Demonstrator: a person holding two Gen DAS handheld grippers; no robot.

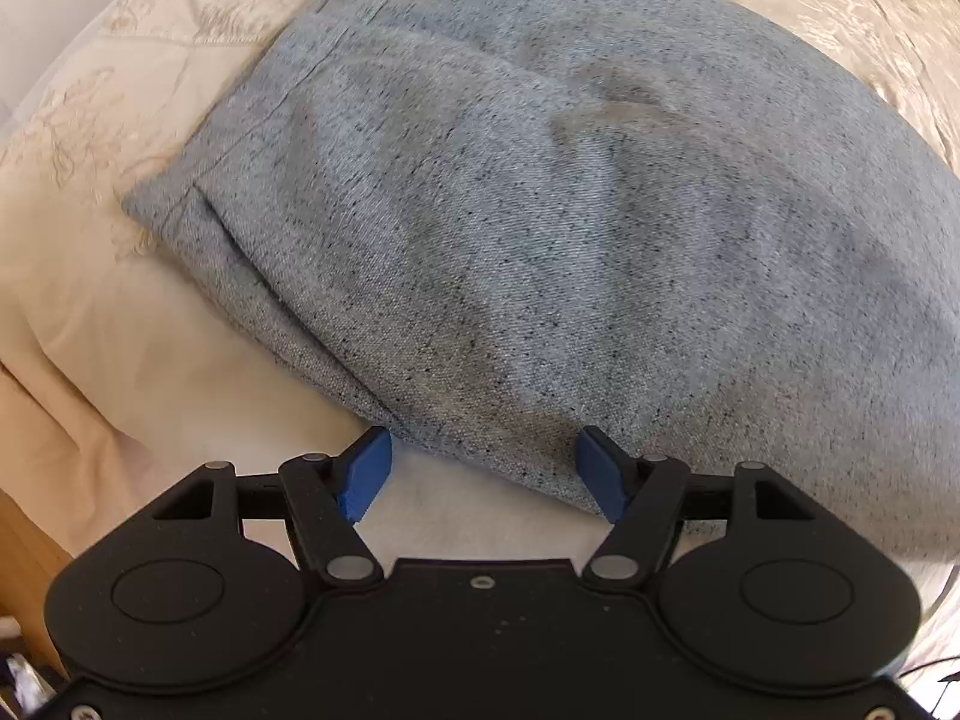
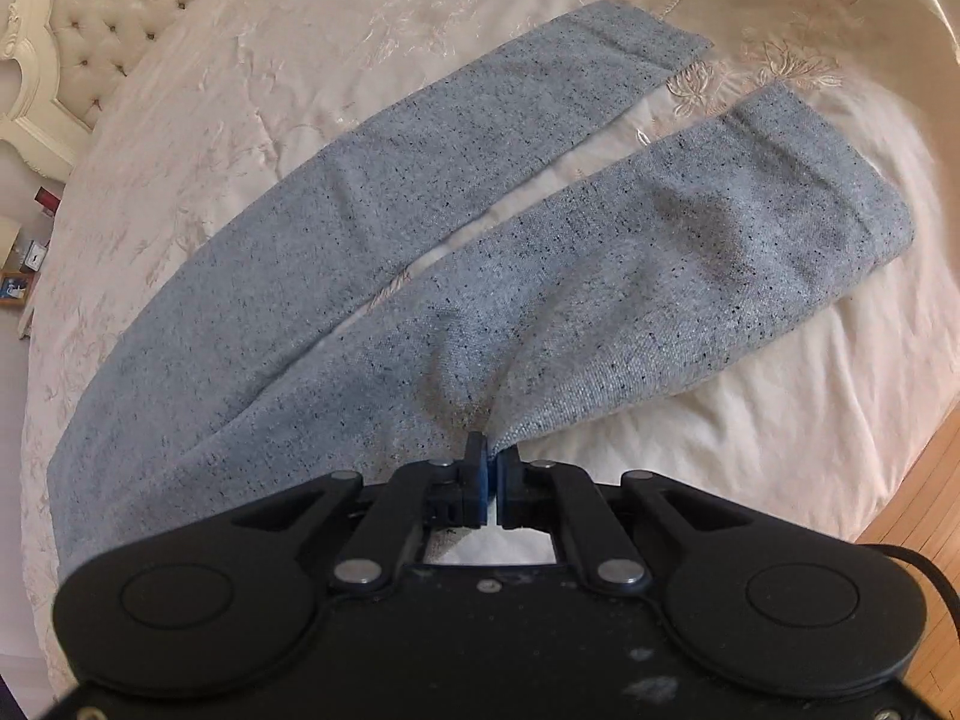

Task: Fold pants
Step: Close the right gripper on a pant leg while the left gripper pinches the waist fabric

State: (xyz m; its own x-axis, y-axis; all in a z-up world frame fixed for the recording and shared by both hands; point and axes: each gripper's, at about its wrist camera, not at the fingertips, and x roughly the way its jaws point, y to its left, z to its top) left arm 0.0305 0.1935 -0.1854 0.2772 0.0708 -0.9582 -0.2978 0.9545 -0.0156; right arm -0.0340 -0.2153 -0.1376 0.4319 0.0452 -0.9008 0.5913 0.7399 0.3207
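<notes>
Left wrist view: camera behind and above the left gripper [image 1: 483,474], facing forward along its 2 spread jaws and down, very close to the pants [image 1: 570,228], whose fabric fills most of the frame ahead of the jaws. Right wrist view: camera behind the right gripper [image 2: 491,483], facing forward along its 2 closed jaws at a shallower angle and from farther back, taking in both legs ahead and a headboard [image 2: 72,42] far ahead-left. Shared by the 2 views: the pants and the cream bedspread [image 2: 300,18].
</notes>
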